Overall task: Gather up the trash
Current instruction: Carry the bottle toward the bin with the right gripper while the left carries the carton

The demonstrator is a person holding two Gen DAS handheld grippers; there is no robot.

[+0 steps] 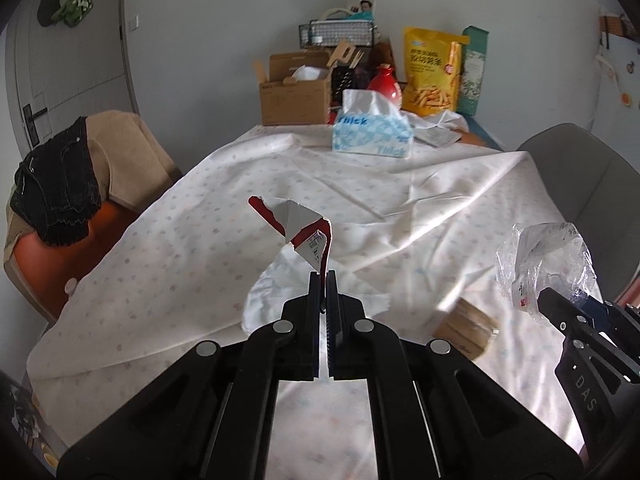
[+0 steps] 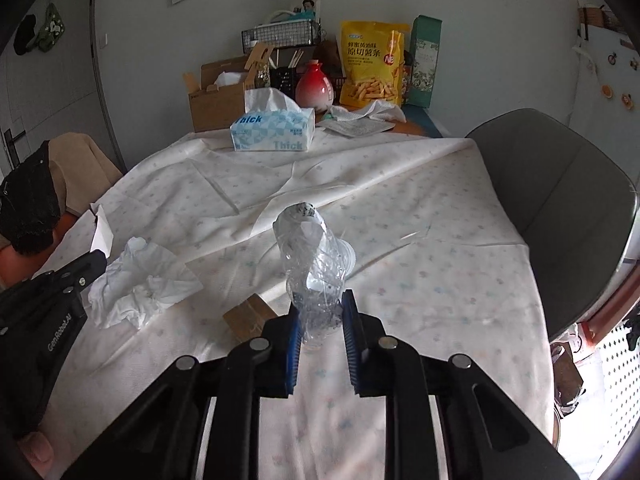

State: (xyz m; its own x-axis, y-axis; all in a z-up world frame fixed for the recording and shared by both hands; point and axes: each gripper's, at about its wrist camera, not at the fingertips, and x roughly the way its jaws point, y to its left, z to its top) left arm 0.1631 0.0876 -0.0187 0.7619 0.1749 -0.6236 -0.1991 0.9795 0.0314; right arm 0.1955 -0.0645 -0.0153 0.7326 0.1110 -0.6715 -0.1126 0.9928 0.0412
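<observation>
The left claw (image 1: 323,280) is clenched on a torn red-and-white wrapper (image 1: 298,226) held above the table (image 1: 400,200); the right claw (image 2: 320,312) grips a crushed clear plastic bottle (image 2: 314,256), raised off the cloth

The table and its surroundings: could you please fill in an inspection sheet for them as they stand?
Surface: table under a creased white cloth.
Job's things: torn red wrapper, crushed clear bottle, crumpled tissue, small cardboard piece.
Clutter: tissue box, carton, red vase, yellow snack bag.
Grippers: left gripper shut on wrapper; right gripper shut on bottle.
Cables: nothing seen.
Surroundings: grey chair, door.
</observation>
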